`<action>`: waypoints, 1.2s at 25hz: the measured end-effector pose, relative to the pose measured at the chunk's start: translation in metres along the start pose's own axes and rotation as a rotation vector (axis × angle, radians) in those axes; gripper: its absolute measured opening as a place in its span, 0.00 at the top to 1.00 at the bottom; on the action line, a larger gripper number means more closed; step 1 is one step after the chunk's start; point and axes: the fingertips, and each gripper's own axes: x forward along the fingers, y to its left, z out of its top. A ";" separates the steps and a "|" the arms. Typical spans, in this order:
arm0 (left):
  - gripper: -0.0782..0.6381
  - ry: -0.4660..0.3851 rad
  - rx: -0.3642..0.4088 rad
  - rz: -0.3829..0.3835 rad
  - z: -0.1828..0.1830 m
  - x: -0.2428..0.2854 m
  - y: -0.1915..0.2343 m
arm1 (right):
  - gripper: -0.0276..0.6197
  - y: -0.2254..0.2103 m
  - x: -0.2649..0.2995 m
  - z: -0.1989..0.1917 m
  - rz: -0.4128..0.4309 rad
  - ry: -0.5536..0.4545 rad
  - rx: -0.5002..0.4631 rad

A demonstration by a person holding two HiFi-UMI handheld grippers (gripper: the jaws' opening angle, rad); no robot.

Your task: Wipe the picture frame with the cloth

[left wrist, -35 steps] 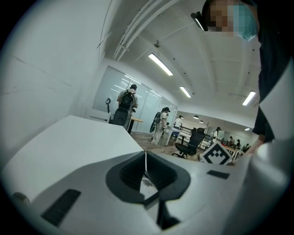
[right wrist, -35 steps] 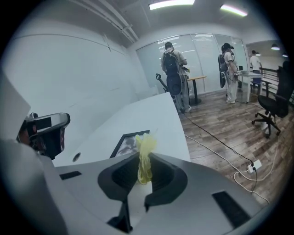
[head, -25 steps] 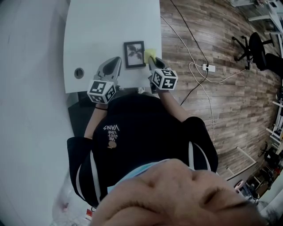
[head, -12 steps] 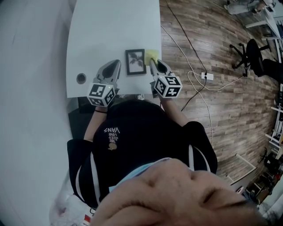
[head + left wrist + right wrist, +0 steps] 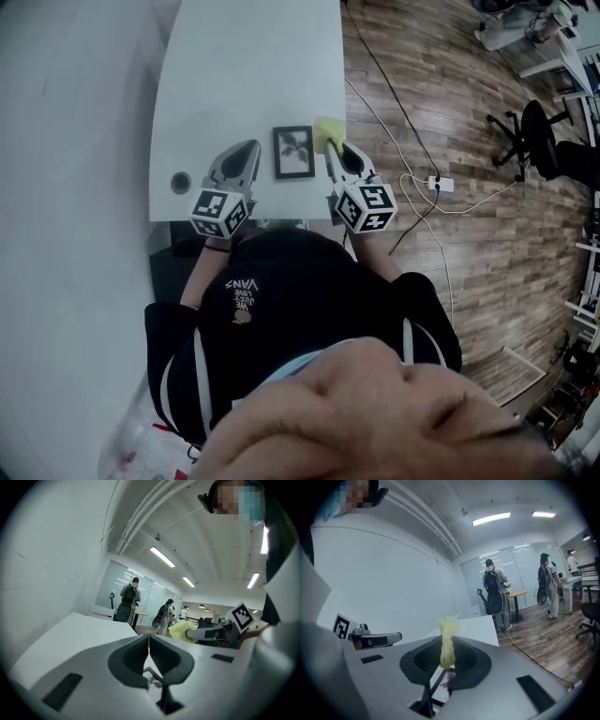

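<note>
Left gripper [image 5: 247, 150]: low over the near table edge, jaws pressed together, empty. Right gripper [image 5: 331, 147]: alongside, jaws pinching cloth [image 5: 327, 133], which is yellow, soft and bunched. Picture frame [image 5: 293, 152]: dark, rectangular, flat on the smooth white table [image 5: 244, 66] between the grippers, with the cloth just beside its far right corner.

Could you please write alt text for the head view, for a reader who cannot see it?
From above, a person at a white table holds the right claw, gripping a yellow cloth, beside the right edge of a black picture frame; the shut left claw is at the frame's left.
</note>
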 end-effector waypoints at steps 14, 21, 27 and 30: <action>0.87 -0.006 -0.009 0.006 0.002 0.002 0.005 | 0.89 0.005 -0.007 0.008 0.013 -0.018 -0.047; 0.87 -0.008 -0.011 0.012 0.002 0.004 0.008 | 0.89 0.004 -0.002 0.009 0.015 -0.018 -0.045; 0.87 -0.005 -0.015 0.012 0.000 0.007 0.011 | 0.89 0.003 0.003 0.008 0.017 -0.016 -0.041; 0.87 0.004 -0.018 0.006 -0.002 0.008 0.010 | 0.89 0.002 0.003 0.007 0.016 -0.010 -0.036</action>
